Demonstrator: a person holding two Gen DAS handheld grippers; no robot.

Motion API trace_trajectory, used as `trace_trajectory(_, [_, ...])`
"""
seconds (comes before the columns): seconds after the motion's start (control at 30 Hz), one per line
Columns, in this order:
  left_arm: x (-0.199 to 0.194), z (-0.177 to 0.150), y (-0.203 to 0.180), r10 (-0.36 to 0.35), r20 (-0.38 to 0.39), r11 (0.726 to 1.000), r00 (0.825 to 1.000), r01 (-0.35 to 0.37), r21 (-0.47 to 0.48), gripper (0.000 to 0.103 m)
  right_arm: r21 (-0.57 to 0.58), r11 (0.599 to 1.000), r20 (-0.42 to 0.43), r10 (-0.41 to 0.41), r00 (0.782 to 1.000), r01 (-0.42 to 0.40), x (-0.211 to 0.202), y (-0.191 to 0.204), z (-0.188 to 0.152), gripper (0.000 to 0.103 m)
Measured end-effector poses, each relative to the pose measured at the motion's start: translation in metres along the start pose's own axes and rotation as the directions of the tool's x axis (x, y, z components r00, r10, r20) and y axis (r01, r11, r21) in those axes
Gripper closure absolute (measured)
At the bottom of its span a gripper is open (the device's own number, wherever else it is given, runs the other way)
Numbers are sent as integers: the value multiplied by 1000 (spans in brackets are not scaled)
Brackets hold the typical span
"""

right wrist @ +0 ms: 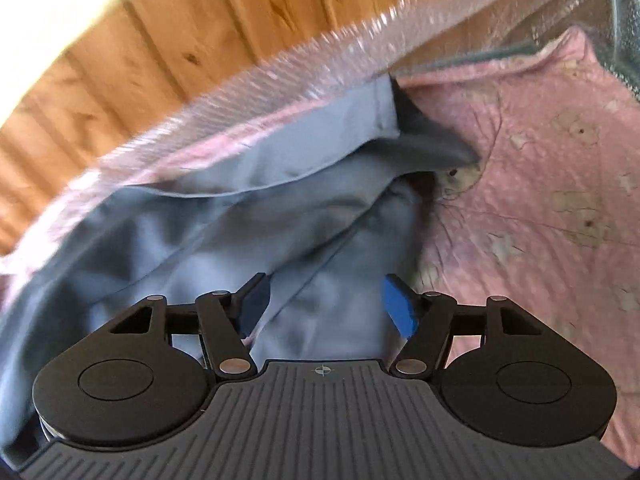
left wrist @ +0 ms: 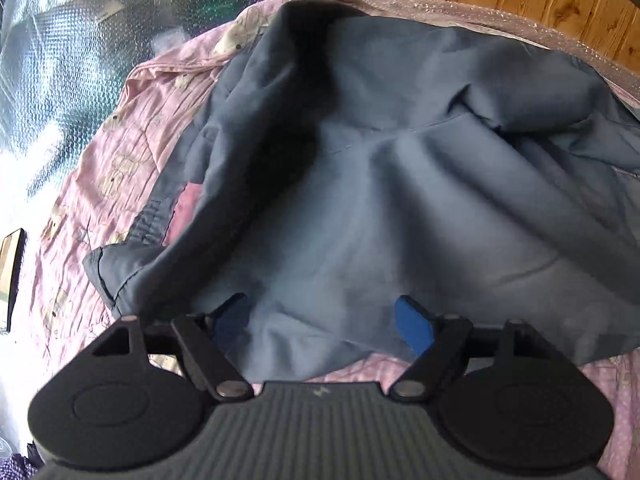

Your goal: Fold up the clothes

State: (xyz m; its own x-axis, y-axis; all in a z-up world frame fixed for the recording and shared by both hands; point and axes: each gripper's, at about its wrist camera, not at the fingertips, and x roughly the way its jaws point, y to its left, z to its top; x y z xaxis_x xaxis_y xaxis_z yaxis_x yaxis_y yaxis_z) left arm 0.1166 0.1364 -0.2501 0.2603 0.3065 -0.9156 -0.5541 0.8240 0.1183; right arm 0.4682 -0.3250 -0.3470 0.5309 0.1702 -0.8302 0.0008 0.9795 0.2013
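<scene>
Nearest the camera, the left gripper and the right gripper are held released over the grey garment. It is judged soft, light and limp; its hem edge should be pinched. It is spread on the pink bed sheet.

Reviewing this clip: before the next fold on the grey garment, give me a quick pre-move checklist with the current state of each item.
1. Left gripper open over the cloth: ok, jaws wide, nothing pinched.
2. Right gripper open: ok, pads apart above the fabric.
3. Grey garment lying flat: not ok, rumpled with deep creases.
4. Garment fully on the pink bedsheet: cannot tell, its far edge meets the bubble wrap.
5. Hem or corner lined up for a grasp: cannot tell, right wrist view is blurred.
</scene>
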Motion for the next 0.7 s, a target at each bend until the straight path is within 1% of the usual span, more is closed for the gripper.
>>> trace_trajectory(0.07, [-2,-4,-5,12,-10,1000,1000,-12,-19,21,-8,1000,-6,-25,1000,25,9,-2,3,41])
trace_trajectory(0.13, [-3,-8,-2,31,-16,998,999,-32,-63,21,-19,999,-6,-46,999,45,14,-4,5,68])
trace_trajectory(0.17, [-3,-10,1,33,-20,995,999,-35,-93,21,-12,999,2,-47,999,47,8,-12,2,92])
trace_trajectory(0.23, [-2,-12,11,21,-36,988,999,-27,-151,21,11,999,26,-43,999,43,-12,-34,-5,102])
trace_trajectory(0.3, [8,-9,20,5,-55,984,998,-15,-177,21,26,998,42,-51,998,50,-30,-57,-14,103])
trace_trajectory(0.37, [15,-6,17,-1,-88,986,996,-13,-165,21,63,996,25,-70,997,69,-40,-89,-25,103])
trace_trajectory(0.47, [18,-1,3,1,-100,993,995,-13,-117,21,144,984,20,-105,994,101,-62,-132,-43,103])
trace_trajectory(0.5, [17,1,-3,1,-98,995,995,-11,-100,21,172,981,13,-91,996,88,-67,-141,-51,102])
trace_trajectory(0.57, [17,9,-11,-3,-98,997,995,-4,-77,21,233,972,-4,-37,999,37,-76,-157,-66,102])
trace_trajectory(0.6, [16,12,-13,-4,-94,998,996,-2,-67,21,275,961,-6,20,1000,-17,-80,-163,-73,100])
trace_trajectory(0.63, [16,14,-17,-4,-90,998,996,-1,-57,21,317,946,14,62,998,-63,-84,-169,-78,92])
trace_trajectory(0.67, [16,15,-20,-5,-86,999,996,1,-46,21,355,930,41,91,995,-99,-90,-174,-82,87])
trace_trajectory(0.7, [18,18,-24,-6,-85,999,996,2,-40,21,367,923,64,100,993,-116,-92,-177,-82,71])
